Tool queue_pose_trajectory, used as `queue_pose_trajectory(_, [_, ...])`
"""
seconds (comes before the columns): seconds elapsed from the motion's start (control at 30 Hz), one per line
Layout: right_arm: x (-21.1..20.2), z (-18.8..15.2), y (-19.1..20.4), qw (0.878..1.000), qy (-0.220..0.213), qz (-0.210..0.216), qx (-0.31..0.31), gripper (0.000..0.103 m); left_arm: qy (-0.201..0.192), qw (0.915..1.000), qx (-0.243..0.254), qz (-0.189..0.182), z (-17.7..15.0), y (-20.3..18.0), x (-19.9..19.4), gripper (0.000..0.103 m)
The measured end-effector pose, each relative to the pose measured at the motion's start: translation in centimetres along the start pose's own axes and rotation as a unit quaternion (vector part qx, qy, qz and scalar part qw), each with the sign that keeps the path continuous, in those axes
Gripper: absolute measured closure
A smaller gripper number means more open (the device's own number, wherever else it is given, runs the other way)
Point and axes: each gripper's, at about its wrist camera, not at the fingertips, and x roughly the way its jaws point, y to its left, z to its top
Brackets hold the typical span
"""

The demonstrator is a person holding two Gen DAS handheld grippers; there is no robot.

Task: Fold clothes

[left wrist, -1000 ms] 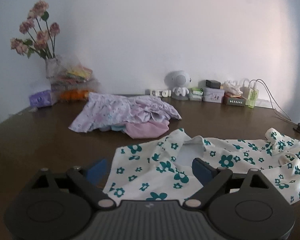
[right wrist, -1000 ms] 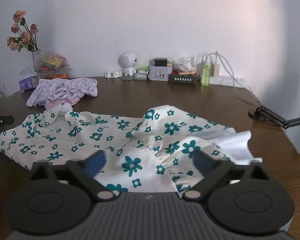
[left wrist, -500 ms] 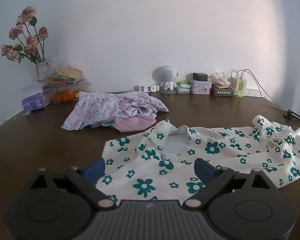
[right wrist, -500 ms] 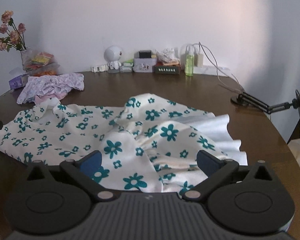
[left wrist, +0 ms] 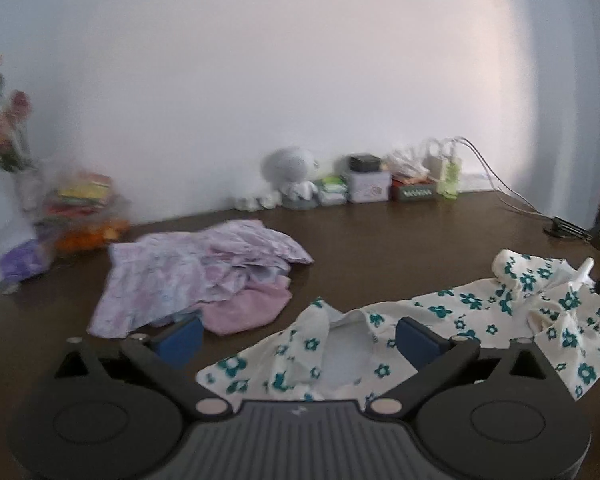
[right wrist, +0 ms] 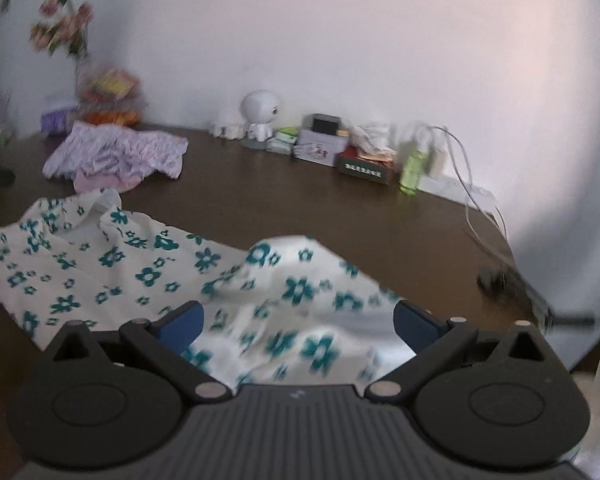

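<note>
the dress [left wrist: 480, 312], white with teal flowers, lies spread but rumpled across the brown table [left wrist: 400, 240], not folded. its neck opening sits just ahead of the left claw [left wrist: 298, 338], between the two blue pads; its far end is bunched up toward the right. the left claw's jaws stand wide apart and hold nothing. in the right wrist view the right claw [right wrist: 298, 326] hovers over the skirt end of the dress, where a hump of cloth rises just ahead of the pads. its jaws are also spread wide, with nothing between them.

judging from this, the step in hand is getting a hold on the dress, one claw at each end, either to smooth it flat or to start a fold; the pictures do not settle which. the next move calls for each claw to drop onto an edge of the cloth and pinch a single layer cleanly, since the rumples make it easy to catch a bunch.

a pile [left wrist: 196, 276] of lilac and pink clothes lies well behind the dress, apart from it.
</note>
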Motion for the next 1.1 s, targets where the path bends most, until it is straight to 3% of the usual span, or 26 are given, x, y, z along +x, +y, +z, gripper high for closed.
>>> queue_pose_trajectory(0.13, [2.5,3.3,-1.3,0.999,0.019,0.03,-0.031,0.0,0.075,0.9955,-0.013,-0.056,2.1,1.6,4.1,0.0])
queue_pose_trajectory(0.27, [5.5,6.2,-2.8,0.994,0.05,0.09,-0.046,0.0,0.121,0.9895,-0.023,-0.076,3.4,2.7,7.8,0.0])
queue_pose_trajectory(0.47, [11.1,8.1,-4.8,0.978,0.113,0.159,-0.069,0.0,0.15,0.9839,0.025,-0.093,5.5,3.1,12.5,0.001])
queue_pose_trajectory(0.6, [14.6,7.8,-5.2,0.966,0.164,0.18,-0.091,0.0,0.167,0.9784,0.086,-0.086,6.0,2.6,15.2,0.012])
queue_pose_trajectory(0.73, [17.2,7.5,-5.6,0.953,0.194,0.211,-0.099,0.001,0.203,0.9625,0.105,-0.146,5.8,2.7,17.5,0.019])
queue_pose_trajectory(0.8, [18.2,7.6,-5.8,0.949,0.199,0.225,-0.099,0.005,0.211,0.957,0.118,-0.16,5.7,2.4,18.3,0.027])
queue_pose_trajectory(0.97, [20.3,7.7,-6.3,0.936,0.222,0.259,-0.087,0.034,0.248,0.9414,0.118,-0.196,5.4,2.4,20.5,0.049])
queue_pose_trajectory(1.0, [20.4,7.7,-6.4,0.934,0.224,0.264,-0.089,0.036,0.256,0.938,0.123,-0.199,5.3,2.4,20.8,0.053])
queue_pose_trajectory(1.1, [20.3,7.7,-6.4,0.93,0.221,0.277,-0.097,0.05,0.26,0.9336,0.134,-0.207,5.1,2.5,21.0,0.055])
